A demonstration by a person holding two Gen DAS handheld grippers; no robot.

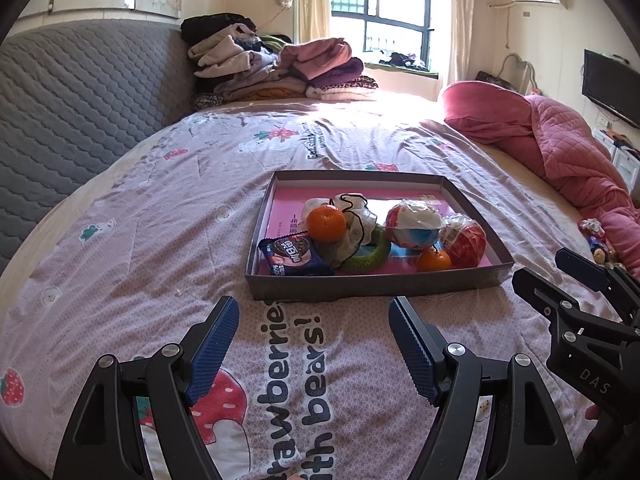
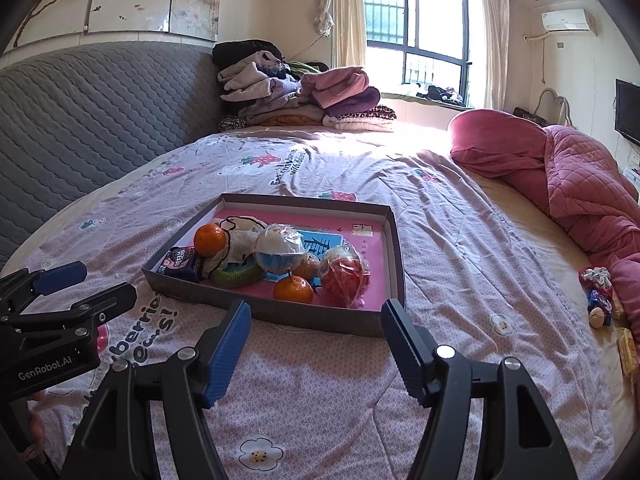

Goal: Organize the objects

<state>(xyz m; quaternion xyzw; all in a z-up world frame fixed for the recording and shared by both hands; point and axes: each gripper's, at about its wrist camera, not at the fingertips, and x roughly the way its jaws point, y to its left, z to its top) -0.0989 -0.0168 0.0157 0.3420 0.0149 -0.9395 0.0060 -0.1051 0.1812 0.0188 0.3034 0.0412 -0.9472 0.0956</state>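
Note:
A shallow grey box (image 1: 372, 282) with a pink floor lies on the bed, also in the right wrist view (image 2: 280, 314). In it lie two oranges (image 1: 326, 223) (image 1: 433, 260), a dark snack packet (image 1: 294, 256), a green ring (image 1: 370, 254), a white cloth with a black cord (image 1: 354, 220) and two wrapped balls (image 1: 414, 224) (image 1: 464, 240). My left gripper (image 1: 312, 312) is open and empty, just short of the box's near wall. My right gripper (image 2: 316, 316) is open and empty at the box's near right corner. Each gripper shows at the edge of the other's view.
A few small wrapped items (image 2: 600, 296) lie on the bed at the right beside a pink quilt (image 2: 580, 176). Folded clothes (image 2: 304, 96) are stacked at the head of the bed against a grey padded headboard (image 2: 100, 112).

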